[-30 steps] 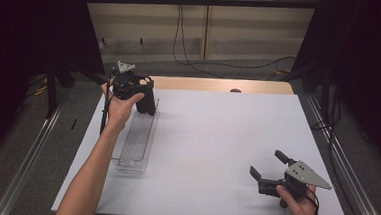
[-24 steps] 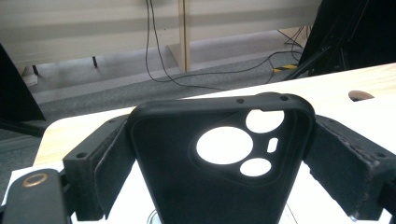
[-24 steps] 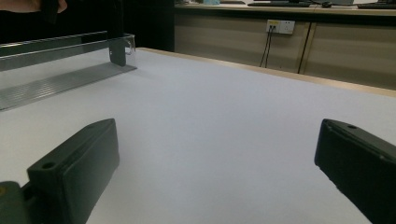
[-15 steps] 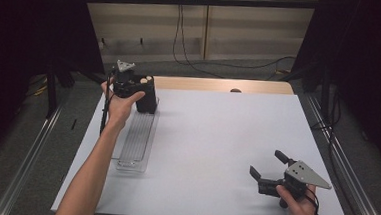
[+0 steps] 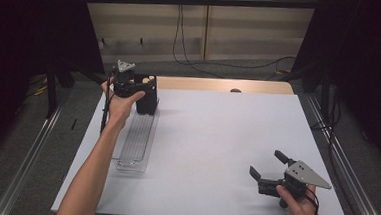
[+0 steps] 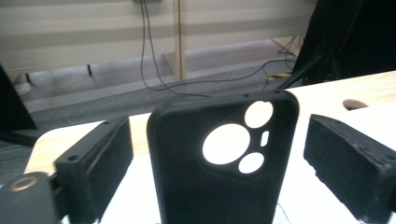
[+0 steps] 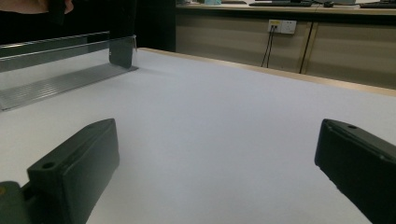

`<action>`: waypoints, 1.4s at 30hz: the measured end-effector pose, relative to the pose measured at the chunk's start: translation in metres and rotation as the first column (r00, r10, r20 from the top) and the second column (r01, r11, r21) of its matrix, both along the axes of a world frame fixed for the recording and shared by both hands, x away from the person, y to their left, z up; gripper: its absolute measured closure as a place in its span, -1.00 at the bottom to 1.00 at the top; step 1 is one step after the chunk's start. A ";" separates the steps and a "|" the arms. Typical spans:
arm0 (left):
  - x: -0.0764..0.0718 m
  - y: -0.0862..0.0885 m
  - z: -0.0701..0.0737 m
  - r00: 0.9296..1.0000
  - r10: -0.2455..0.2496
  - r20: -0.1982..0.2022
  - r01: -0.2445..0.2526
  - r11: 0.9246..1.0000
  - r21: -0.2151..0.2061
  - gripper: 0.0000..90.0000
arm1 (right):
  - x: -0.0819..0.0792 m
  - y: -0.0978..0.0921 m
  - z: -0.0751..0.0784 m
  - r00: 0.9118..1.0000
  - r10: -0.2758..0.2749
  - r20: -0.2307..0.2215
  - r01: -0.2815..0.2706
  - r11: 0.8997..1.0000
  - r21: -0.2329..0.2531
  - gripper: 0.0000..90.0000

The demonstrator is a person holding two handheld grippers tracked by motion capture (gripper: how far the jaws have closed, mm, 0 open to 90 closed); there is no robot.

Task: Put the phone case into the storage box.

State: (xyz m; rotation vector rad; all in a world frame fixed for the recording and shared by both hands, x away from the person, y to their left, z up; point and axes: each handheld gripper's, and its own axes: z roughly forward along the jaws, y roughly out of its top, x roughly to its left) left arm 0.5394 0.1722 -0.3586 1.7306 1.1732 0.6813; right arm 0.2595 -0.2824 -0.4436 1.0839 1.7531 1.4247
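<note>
- High view: the left gripper (image 5: 138,88) is held at the far left corner of the white table (image 5: 216,139), right at a black phone case (image 5: 148,96) that stands upright at the far end of a clear ridged rack (image 5: 135,143).
- Left gripper view: the phone case (image 6: 219,163) stands upright between the two black jaws, its camera cut-outs facing the lens. Both jaws are spread wide, with a visible gap on each side of the case, so they do not touch it.
- High view: the rack lies along the left side of the table, its long axis running away from the person; the case stands at its far end, and the rest of the slots look bare.
- High view: the right gripper (image 5: 267,170) rests low near the front right corner of the table, well apart from the rack and the case, with a grey three-cornered plate on top.
- Right gripper view: its jaws are spread wide over bare white table (image 7: 224,116) with nothing between them; the rack (image 7: 60,70) shows far off at the upper left.
</note>
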 end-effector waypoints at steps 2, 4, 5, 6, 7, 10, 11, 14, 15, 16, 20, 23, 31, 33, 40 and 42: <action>0.000 0.001 0.000 1.000 0.008 0.003 -0.008 1.000 -0.013 -0.88 | 0.000 0.000 0.000 1.000 0.001 0.000 -0.001 1.000 0.000 -1.00; 0.000 0.002 0.001 1.000 0.004 0.004 -0.004 1.000 -0.024 -0.89 | 0.000 0.000 0.000 1.000 0.001 0.000 -0.001 1.000 0.000 -1.00; 0.000 0.002 0.001 1.000 0.003 0.012 -0.002 1.000 -0.022 -0.89 | 0.000 0.000 0.000 1.000 0.002 0.000 -0.002 1.000 0.000 -1.00; 0.000 0.002 0.002 1.000 0.005 0.015 -0.005 1.000 -0.023 -0.90 | 0.000 0.000 0.000 1.000 0.002 0.000 -0.002 1.000 0.000 -1.00; -0.001 0.003 0.002 1.000 0.010 0.019 -0.009 1.000 -0.027 -0.92 | 0.000 0.000 0.000 1.000 0.002 0.000 -0.002 1.000 0.000 -1.00; -0.001 0.004 0.003 1.000 0.012 0.027 -0.011 0.999 -0.049 -0.93 | 0.000 0.000 0.000 1.000 0.003 0.000 -0.003 1.000 0.001 -1.00; -0.001 0.004 0.004 1.000 -0.001 0.031 0.003 0.998 -0.061 -0.93 | 0.000 0.000 0.000 1.000 0.003 0.000 -0.003 1.000 0.001 -1.00; -0.002 0.006 0.006 0.999 -0.009 0.048 0.013 0.997 -0.075 -0.95 | 0.000 0.000 0.000 1.000 0.002 0.000 -0.002 1.000 0.000 -1.00; -0.002 0.006 0.006 0.998 -0.012 0.054 0.017 0.997 -0.079 -0.95 | 0.000 0.000 0.000 1.000 0.003 0.000 -0.003 1.000 0.001 -1.00; -0.003 0.006 0.007 0.998 -0.014 0.058 0.019 0.996 -0.090 -0.95 | 0.000 0.000 0.000 1.000 0.004 0.001 -0.004 1.000 0.001 -1.00; -0.003 0.007 0.008 0.997 -0.031 0.069 0.037 0.995 -0.098 -0.96 | 0.000 0.000 0.000 1.000 0.005 0.000 -0.005 1.000 0.000 -1.00; -0.003 0.008 0.007 0.997 -0.024 0.074 0.031 0.995 -0.095 -0.96 | -0.001 0.000 0.000 1.000 0.005 -0.001 -0.005 1.000 0.003 -1.00; -0.003 0.011 0.007 0.995 -0.040 0.091 0.052 0.991 -0.126 -0.96 | 0.000 0.000 0.000 1.000 0.007 -0.001 -0.007 1.000 0.004 -1.00; -0.003 0.011 0.008 0.993 -0.056 0.099 0.068 0.990 -0.126 -0.96 | -0.001 -0.001 0.000 1.000 0.009 0.000 -0.009 1.000 0.003 -1.00; -0.006 0.013 0.010 0.989 -0.075 0.127 0.090 0.989 -0.115 -0.96 | -0.001 -0.003 -0.002 1.000 0.006 -0.003 -0.006 1.000 0.008 -1.00; -0.009 0.013 0.011 0.987 -0.077 0.141 0.093 0.989 -0.114 -0.96 | -0.001 -0.003 -0.002 1.000 0.006 -0.005 -0.006 1.000 0.008 -1.00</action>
